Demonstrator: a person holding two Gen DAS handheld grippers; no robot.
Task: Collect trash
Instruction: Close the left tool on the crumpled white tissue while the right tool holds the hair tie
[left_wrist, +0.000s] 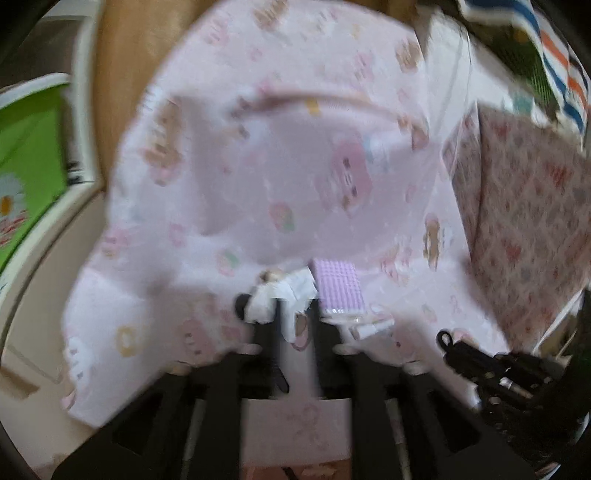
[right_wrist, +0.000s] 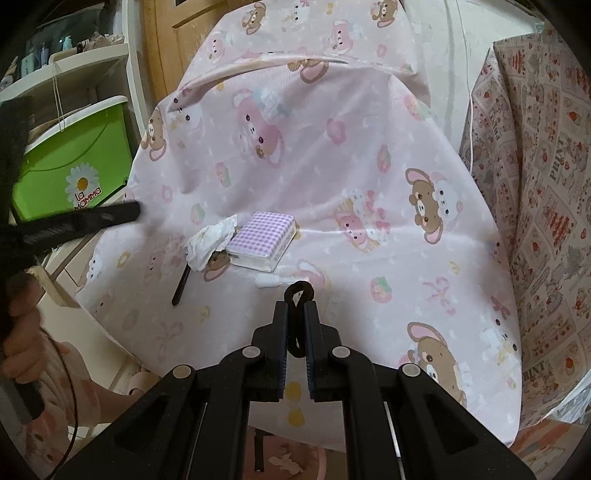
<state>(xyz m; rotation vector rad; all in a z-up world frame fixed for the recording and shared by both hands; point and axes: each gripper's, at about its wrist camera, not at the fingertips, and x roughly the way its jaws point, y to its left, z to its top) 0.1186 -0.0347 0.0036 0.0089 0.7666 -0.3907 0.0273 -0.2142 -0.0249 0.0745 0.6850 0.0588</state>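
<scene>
A crumpled white tissue (right_wrist: 212, 242) lies on the pink bear-print sheet (right_wrist: 332, 166), touching a purple gingham tissue pack (right_wrist: 262, 240). In the blurred left wrist view the tissue (left_wrist: 280, 295) sits just beyond my left gripper (left_wrist: 293, 325). Its jaws stand a little apart with nothing pressed between them. From the right wrist view the left gripper (right_wrist: 125, 214) hovers to the left of the tissue, clear of it. My right gripper (right_wrist: 297, 314) is shut on a black hair tie (right_wrist: 298, 291), also visible as the hair tie (left_wrist: 445, 338) at the right.
A black stick (right_wrist: 181, 282) and a small white tube (right_wrist: 273, 282) lie near the pack. A green bin (right_wrist: 74, 166) stands on the left under white shelves. A patterned quilt (right_wrist: 546, 184) hangs at the right. A pink basin (right_wrist: 317, 459) sits on the floor below the bed edge.
</scene>
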